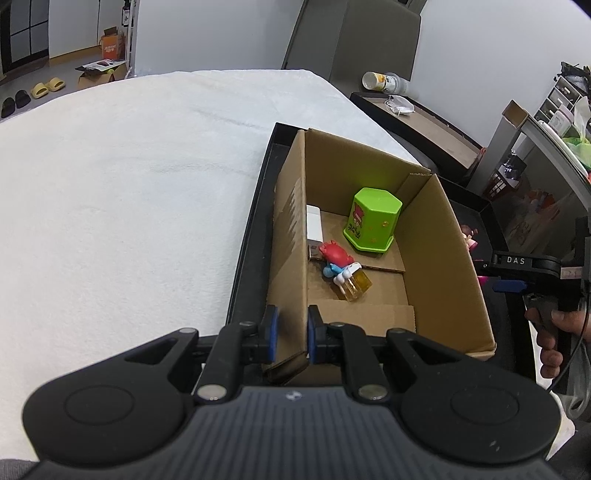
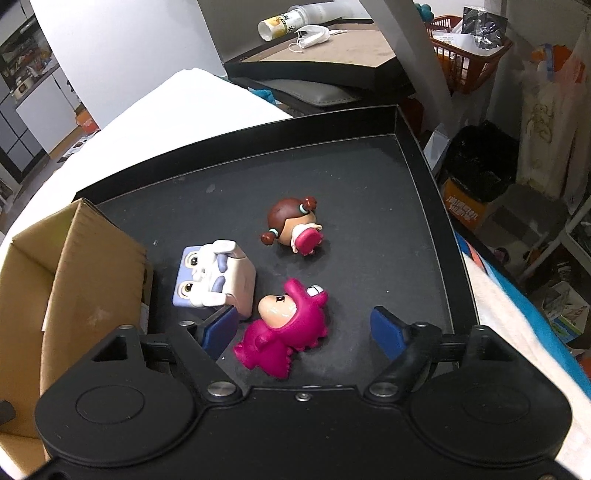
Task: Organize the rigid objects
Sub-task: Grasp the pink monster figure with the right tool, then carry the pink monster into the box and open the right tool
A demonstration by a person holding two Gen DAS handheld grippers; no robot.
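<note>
The right gripper [image 2: 304,334] hung open, the magenta plastic dinosaur-suit figurine [image 2: 286,332] lying between its fingers, long axis roughly along them. The left gripper [image 1: 290,334] was clamped on the brown cardboard box's [image 1: 454,251] near wall.

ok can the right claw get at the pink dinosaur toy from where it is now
Probably yes. The right claw is open, and the pink dinosaur toy lies on the black tray between its fingers, with nothing over it; the boxy white toy sits close beside.

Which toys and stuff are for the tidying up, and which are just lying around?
For tidying: cardboard box, green tub, red and blue figure, pink figure, brown-haired doll, white block toy, black tray.

Just lying around: tipped cup, face mask, yellow slippers, orange basket.
</note>
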